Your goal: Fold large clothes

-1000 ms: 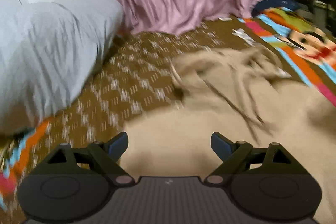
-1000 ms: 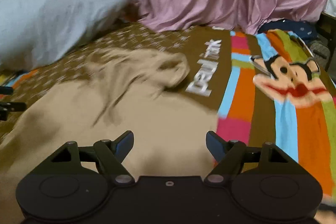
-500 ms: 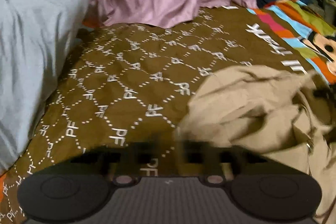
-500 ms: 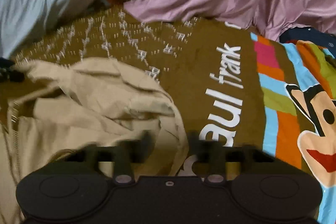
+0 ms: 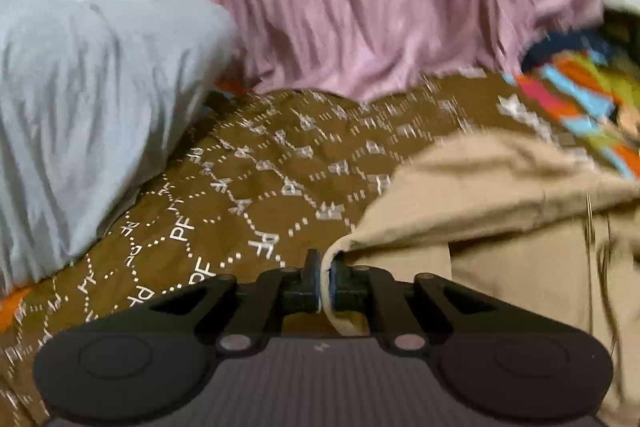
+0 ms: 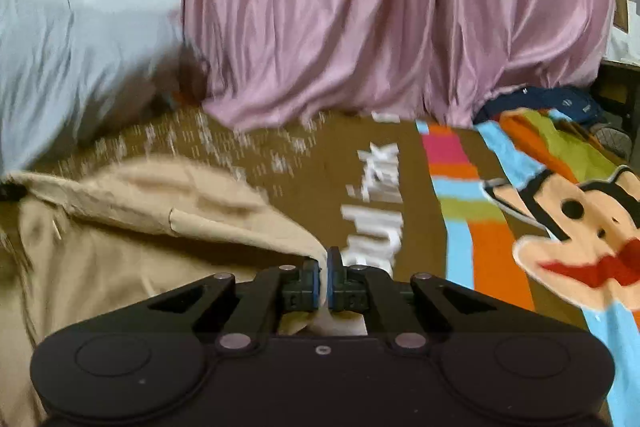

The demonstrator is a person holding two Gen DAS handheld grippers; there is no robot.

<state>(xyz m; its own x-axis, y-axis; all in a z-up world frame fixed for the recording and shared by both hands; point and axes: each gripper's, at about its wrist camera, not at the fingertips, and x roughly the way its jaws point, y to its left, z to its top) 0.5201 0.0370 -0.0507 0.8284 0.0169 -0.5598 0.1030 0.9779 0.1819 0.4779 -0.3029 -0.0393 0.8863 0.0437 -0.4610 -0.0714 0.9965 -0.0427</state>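
The garment (image 5: 500, 227) is a tan piece, crumpled on the bed (image 5: 280, 167) over a brown patterned blanket. It lies between the 2 claws: in the left wrist view it fills the lower right, in the right wrist view the lower left.

The left claw (image 5: 325, 281) is pinching a rolled edge of the tan cloth; a pale hem runs up between its pressed pads. Its jaws have just been closing, then eased a little wider, with the cloth between them. The right claw (image 6: 324, 281) is pressed together on another edge of the same garment, and the cloth bunches just behind and below its tips.

So both grips are on, 1 at each side of what looks like the top or collar end, though which corners exactly I cannot tell. That is about all that is done. The cloth shows no flat panel and no clean crease; it is heaped, with loose flaps and what may be a zip line near the right edge of the left view. Both views are smeared by motion.

I judge the task to be at an early stage: the grasp is made, and the spreading, the smoothing and every fold are left. A grey pillow (image 5: 80, 107) and a pink curtain (image 5: 380, 7) stand beyond, well apart from the garment, so the blanket ahead offers room to lay it out.
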